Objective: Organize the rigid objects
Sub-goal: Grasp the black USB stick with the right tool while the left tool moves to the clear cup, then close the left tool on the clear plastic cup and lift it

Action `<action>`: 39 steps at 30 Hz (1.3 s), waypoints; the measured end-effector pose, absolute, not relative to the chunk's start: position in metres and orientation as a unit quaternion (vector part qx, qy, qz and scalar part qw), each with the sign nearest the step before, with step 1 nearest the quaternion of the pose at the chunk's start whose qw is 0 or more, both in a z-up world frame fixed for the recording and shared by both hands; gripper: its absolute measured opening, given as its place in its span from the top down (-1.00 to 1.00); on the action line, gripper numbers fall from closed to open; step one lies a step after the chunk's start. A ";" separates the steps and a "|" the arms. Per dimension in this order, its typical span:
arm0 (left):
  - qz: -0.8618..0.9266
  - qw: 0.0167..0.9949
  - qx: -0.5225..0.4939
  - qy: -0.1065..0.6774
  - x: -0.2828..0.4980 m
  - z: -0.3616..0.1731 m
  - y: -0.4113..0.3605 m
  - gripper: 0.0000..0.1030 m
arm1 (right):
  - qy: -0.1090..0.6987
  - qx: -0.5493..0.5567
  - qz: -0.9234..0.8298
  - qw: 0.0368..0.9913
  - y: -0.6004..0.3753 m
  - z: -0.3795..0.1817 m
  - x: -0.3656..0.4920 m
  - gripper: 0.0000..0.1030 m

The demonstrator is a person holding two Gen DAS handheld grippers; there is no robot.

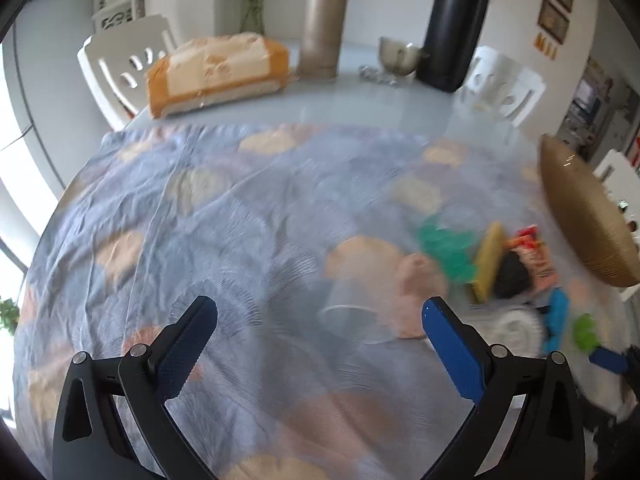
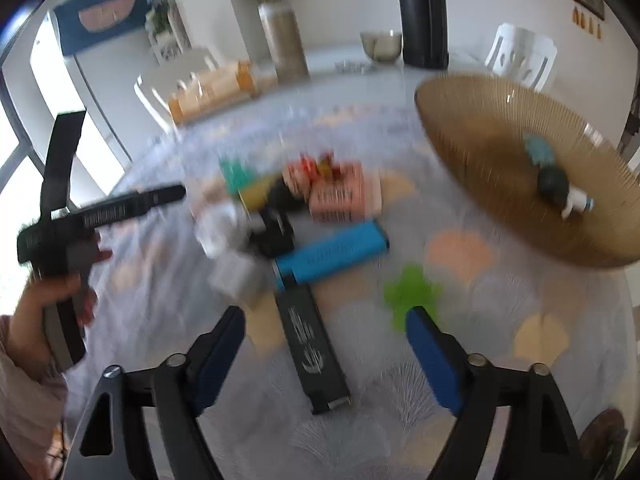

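While both my grippers hang over the table, this is the layout, biggest first.
Tablecloth [image 2: 460,380]: wrinkled, under everything.
Golden bowl [image 2: 500,128]: my landmark, already holding a few small pieces I cannot name.
Clutter pile [image 2: 320,196]: left of the bowl, boxes and bits touching.
Blue box [image 2: 332,254]: nearer me than the bowl, against the pile.
Black box [image 2: 312,352]: between my right jaws, untouched.
Right gripper [image 2: 324,332]: jaws well apart, empty.
Left gripper [image 1: 320,316]: wide, empty; clear cup [image 1: 356,320] lies ahead.
Risk: everything is blurred, so closing off-centre could skid the black box into the blue one.
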State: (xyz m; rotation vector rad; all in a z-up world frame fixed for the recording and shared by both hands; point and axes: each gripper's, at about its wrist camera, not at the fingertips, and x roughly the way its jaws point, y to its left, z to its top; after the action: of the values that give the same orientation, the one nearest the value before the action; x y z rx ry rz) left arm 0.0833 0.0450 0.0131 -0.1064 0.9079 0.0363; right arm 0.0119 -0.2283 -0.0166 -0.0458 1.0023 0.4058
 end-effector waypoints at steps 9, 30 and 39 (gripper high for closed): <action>0.013 0.896 -0.051 0.440 0.091 0.005 0.043 -1.00 | 0.444 -0.095 0.193 0.870 -0.216 -0.027 0.001 -0.47; 0.010 0.896 -0.059 0.440 0.101 0.006 0.045 -1.00 | 0.392 -0.094 0.243 0.882 -0.204 -0.018 -0.017 0.53; 0.010 0.896 -0.059 0.440 0.101 0.006 0.045 -1.00 | 0.341 -0.078 0.248 0.903 -0.213 -0.005 -0.030 0.53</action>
State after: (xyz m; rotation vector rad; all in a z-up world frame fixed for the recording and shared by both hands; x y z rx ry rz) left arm 0.1013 0.0451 0.0062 -0.1223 0.9123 0.0205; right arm -0.0304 -0.2130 -0.0049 -0.1616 0.7041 0.5133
